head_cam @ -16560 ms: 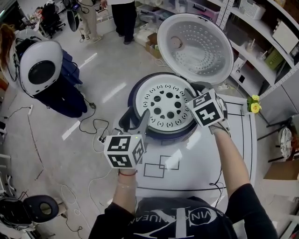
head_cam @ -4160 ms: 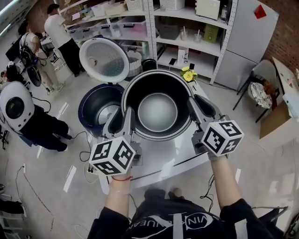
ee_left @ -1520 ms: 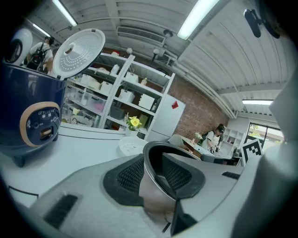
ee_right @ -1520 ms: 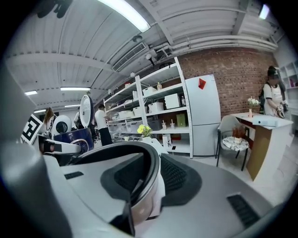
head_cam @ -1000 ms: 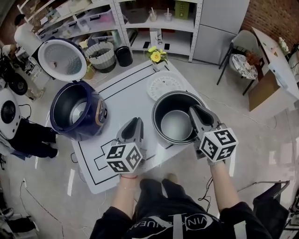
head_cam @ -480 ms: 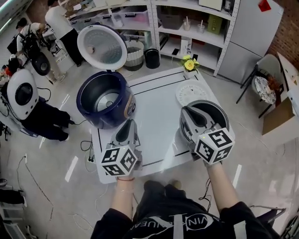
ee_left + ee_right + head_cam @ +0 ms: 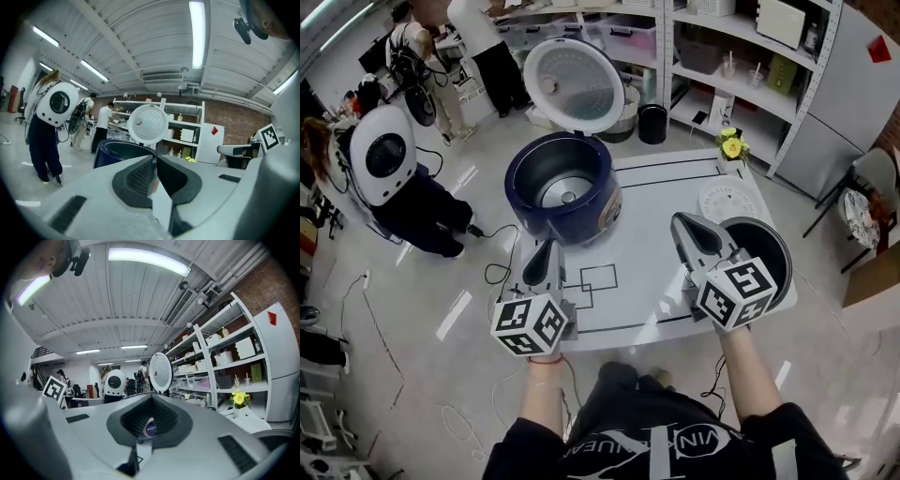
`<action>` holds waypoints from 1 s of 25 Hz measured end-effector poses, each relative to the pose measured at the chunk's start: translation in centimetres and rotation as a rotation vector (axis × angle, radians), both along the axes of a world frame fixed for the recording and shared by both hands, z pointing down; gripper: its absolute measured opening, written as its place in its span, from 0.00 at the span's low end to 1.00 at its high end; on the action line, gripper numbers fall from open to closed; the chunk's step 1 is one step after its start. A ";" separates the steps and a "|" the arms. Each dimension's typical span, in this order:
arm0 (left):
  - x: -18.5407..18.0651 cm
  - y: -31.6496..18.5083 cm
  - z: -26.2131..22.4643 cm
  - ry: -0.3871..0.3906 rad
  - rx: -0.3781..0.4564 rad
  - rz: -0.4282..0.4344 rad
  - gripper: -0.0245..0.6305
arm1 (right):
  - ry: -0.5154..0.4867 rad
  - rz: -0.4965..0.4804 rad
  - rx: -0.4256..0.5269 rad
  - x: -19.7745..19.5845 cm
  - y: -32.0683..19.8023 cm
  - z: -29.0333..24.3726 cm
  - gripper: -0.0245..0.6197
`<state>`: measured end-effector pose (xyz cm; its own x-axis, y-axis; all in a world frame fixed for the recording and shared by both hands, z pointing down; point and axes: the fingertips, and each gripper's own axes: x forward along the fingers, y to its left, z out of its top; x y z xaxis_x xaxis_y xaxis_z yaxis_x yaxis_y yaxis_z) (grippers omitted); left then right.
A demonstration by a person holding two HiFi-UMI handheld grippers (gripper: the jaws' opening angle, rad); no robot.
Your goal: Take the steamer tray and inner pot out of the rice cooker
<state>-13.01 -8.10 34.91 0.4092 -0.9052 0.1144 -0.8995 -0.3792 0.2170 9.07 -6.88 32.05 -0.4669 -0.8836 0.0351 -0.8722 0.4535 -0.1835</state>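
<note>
The navy rice cooker (image 7: 562, 187) stands open at the table's back left, its white lid (image 7: 581, 84) raised and its cavity without a pot. The black inner pot (image 7: 766, 251) sits at the table's right edge, partly hidden by my right gripper (image 7: 687, 225). Behind the pot lies the white perforated steamer tray (image 7: 727, 202). My left gripper (image 7: 546, 251) hovers over the table's front left, pointing at the cooker (image 7: 117, 151). Both grippers' jaws are closing, all but together, with nothing between them: left gripper (image 7: 155, 161), right gripper (image 7: 151, 401).
The white table (image 7: 628, 272) has black outlines taped on it. A yellow flower (image 7: 731, 145) stands at its far corner. Shelving (image 7: 741, 56) runs behind. People and a white domed machine (image 7: 386, 155) are at the left. Cables (image 7: 492, 272) lie on the floor.
Both grippers have swung left and up, away from the inner pot, which stays on the table at the right. The right jaws have shut.
</note>
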 end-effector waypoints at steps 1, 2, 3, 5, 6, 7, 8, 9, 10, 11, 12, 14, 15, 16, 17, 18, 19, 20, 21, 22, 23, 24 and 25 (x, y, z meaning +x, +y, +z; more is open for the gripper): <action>-0.8 0.2 -0.2 0.003 0.004 -0.014 0.08 | 0.004 -0.006 0.003 -0.3 0.0 -0.1 0.04; -1.5 0.3 -0.5 0.004 0.010 -0.025 0.08 | 0.006 -0.012 0.007 -0.6 0.0 -0.2 0.04; -2.1 0.5 -0.7 0.002 0.016 -0.035 0.08 | 0.006 -0.018 0.014 -0.9 0.1 -0.4 0.04; -3.2 0.9 -1.1 -0.015 0.031 -0.050 0.08 | 0.007 -0.032 0.032 -1.4 0.3 -0.8 0.04; -3.8 1.2 -1.1 -0.026 0.038 -0.057 0.08 | 0.009 -0.037 0.040 -1.6 0.5 -0.9 0.04; -4.4 1.4 -1.2 -0.033 0.046 -0.066 0.08 | 0.012 -0.041 0.047 -1.7 0.7 -0.9 0.04; -5.0 1.6 -1.2 -0.035 0.053 -0.078 0.08 | 0.015 -0.044 0.052 -1.8 0.9 -1.0 0.04; -5.5 1.8 -1.3 -0.032 0.059 -0.091 0.08 | 0.018 -0.046 0.055 -1.8 1.1 -1.0 0.04; -6.1 2.0 -1.4 -0.031 0.065 -0.104 0.08 | 0.020 -0.047 0.059 -1.9 1.2 -1.1 0.04; -6.6 2.1 -1.6 -0.032 0.070 -0.115 0.08 | 0.019 -0.049 0.062 -1.9 1.2 -1.1 0.04; -7.0 2.2 -1.8 -0.036 0.074 -0.123 0.08 | 0.018 -0.051 0.065 -2.0 1.3 -1.1 0.04; -7.6 2.4 -2.2 -0.050 0.080 -0.134 0.08 | 0.018 -0.057 0.071 -2.2 1.2 -1.3 0.04; -7.8 2.5 -2.4 -0.060 0.083 -0.137 0.08 | 0.021 -0.060 0.074 -2.3 1.2 -1.4 0.04; -7.9 2.5 -2.6 -0.069 0.087 -0.140 0.08 | 0.023 -0.064 0.077 -2.4 1.2 -1.5 0.04; -8.0 2.6 -2.8 -0.075 0.092 -0.142 0.08 | 0.022 -0.068 0.079 -2.5 1.2 -1.5 0.04; -8.1 2.7 -3.0 -0.079 0.097 -0.145 0.08 | 0.019 -0.073 0.081 -2.6 1.2 -1.6 0.04; -8.2 2.8 -3.1 -0.080 0.102 -0.146 0.08 | 0.014 -0.077 0.082 -2.7 1.3 -1.6 0.04; -8.2 3.0 -3.2 -0.080 0.106 -0.147 0.08 | 0.011 -0.081 0.081 -2.8 1.4 -1.6 0.04; -8.2 3.1 -3.2 -0.083 0.109 -0.146 0.08 | 0.009 -0.083 0.081 -2.8 1.5 -1.6 0.04; -8.1 3.2 -3.3 -0.088 0.114 -0.145 0.08 | 0.007 -0.086 0.081 -2.8 1.5 -1.6 0.04; -8.1 3.2 -3.4 -0.096 0.118 -0.146 0.08 | 0.005 -0.088 0.081 -2.8 1.5 -1.6 0.04; -8.1 3.2 -3.6 -0.105 0.123 -0.148 0.08 | 0.003 -0.091 0.081 -2.9 1.5 -1.6 0.04; -8.2 3.3 -3.7 -0.113 0.127 -0.150 0.08 | 0.001 -0.093 0.083 -3.0 1.5 -1.6 0.04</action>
<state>-21.18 -4.85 31.17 0.2598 -0.9651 0.0326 -0.9638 -0.2571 0.0710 6.07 -5.39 30.42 -0.5471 -0.8363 -0.0355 -0.8257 0.5461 -0.1411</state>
